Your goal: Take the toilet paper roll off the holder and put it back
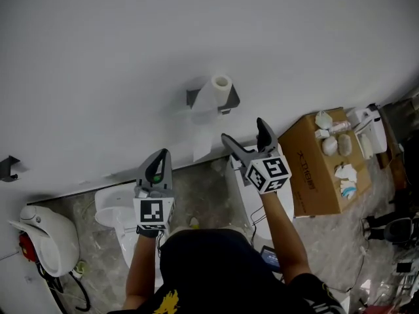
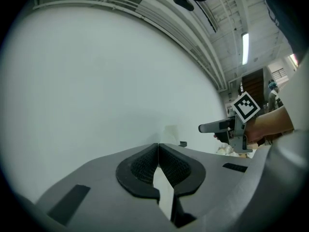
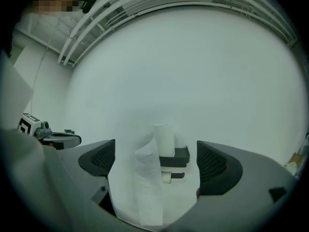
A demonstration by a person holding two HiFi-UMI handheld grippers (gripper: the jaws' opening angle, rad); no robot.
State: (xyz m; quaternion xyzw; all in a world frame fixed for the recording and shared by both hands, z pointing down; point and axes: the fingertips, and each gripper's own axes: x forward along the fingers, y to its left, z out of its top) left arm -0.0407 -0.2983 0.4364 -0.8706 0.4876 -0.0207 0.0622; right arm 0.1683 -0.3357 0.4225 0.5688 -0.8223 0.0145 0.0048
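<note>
A white toilet paper roll (image 1: 220, 85) stands upright on the shelf of a dark wall holder (image 1: 230, 101), and a long tail of paper (image 1: 204, 136) hangs down the wall. In the right gripper view the roll (image 3: 164, 137) is straight ahead on the holder (image 3: 177, 154), apart from the jaws, with a small white tube (image 3: 166, 177) on the bar below. My right gripper (image 1: 243, 130) is open and empty, just below the holder. My left gripper (image 1: 160, 157) is shut on nothing, lower and to the left. The left gripper view shows its pads (image 2: 145, 166) pressed together.
A white wall (image 1: 131, 57) fills the upper view. A cardboard box (image 1: 314, 169) with small white items on top stands at the right. A white toilet (image 1: 112, 216) is below the left gripper. A white bin-like object (image 1: 46, 237) sits at the far left.
</note>
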